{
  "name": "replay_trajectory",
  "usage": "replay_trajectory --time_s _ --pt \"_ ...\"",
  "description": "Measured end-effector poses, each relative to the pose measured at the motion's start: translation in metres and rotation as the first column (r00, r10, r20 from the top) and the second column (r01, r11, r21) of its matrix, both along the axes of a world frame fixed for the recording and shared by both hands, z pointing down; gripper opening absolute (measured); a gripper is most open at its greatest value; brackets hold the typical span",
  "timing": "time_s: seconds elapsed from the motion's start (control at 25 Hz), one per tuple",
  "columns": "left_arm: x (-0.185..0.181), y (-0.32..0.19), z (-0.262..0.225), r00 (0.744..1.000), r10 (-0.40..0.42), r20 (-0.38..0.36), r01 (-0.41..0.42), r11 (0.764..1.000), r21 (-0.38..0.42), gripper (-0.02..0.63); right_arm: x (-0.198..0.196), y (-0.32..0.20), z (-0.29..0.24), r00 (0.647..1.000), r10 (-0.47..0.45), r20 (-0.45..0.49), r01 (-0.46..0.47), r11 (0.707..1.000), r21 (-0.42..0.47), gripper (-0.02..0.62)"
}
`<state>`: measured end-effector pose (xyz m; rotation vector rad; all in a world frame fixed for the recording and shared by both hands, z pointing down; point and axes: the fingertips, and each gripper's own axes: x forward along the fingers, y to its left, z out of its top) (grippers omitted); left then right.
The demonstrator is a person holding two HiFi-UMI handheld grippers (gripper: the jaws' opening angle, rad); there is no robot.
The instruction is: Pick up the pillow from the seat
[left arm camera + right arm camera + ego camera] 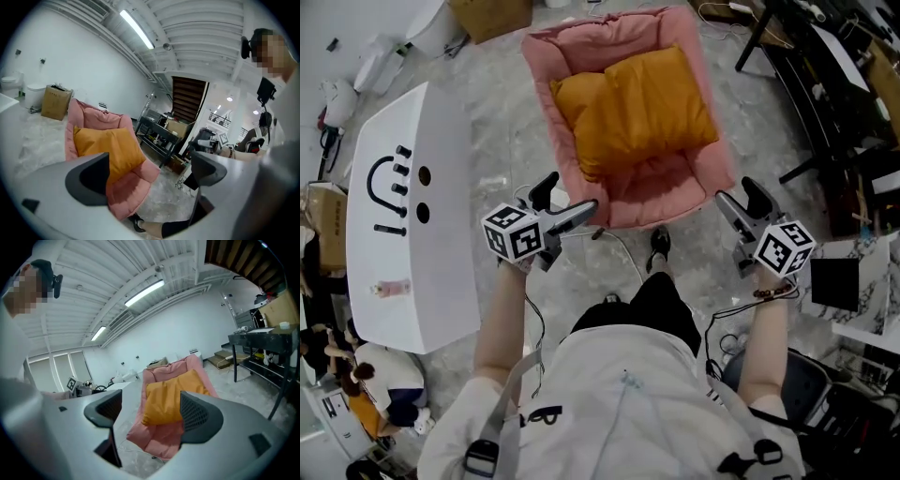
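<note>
My grippers wait in front of the seat [675, 195], both empty.
The orange pillow [633, 108] lies on the pink seat; my left gripper [566, 200] and right gripper [742, 201] hang near its front edge, jaws spread.

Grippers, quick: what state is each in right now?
Left gripper: open, holding nothing.
Right gripper: open, holding nothing.
</note>
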<state>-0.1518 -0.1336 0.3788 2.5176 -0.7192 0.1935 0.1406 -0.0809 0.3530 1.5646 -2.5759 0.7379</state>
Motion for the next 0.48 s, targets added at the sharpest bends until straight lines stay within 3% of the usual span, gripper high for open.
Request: replay_trajectory --time_s 0.2,0.32,0.48 --pt "0.043 -0.108 0.038 0.995 -0.097 -0.005 0.096 0.989 -0.111 0.535 0.046 -0.117 0.042 0.998 -0.052 -0.035 0.049 0.997 -0.066 0.366" --pt "0.061 -0.157 0.073 0.987 -0.158 0.043 0.163 0.969 -0.184 0.541 0.073 -0.182 0.074 0.995 -0.089 -0.04 0.084 0.989 -0.126 0.367" --pt "0.061 -0.207 0.134 0.97 -0.19 0.151 0.228 0.927 -0.298 0.543 0.1 -0.276 0.107 0.986 -0.127 0.106 0.146 0.969 -0.2 0.37"
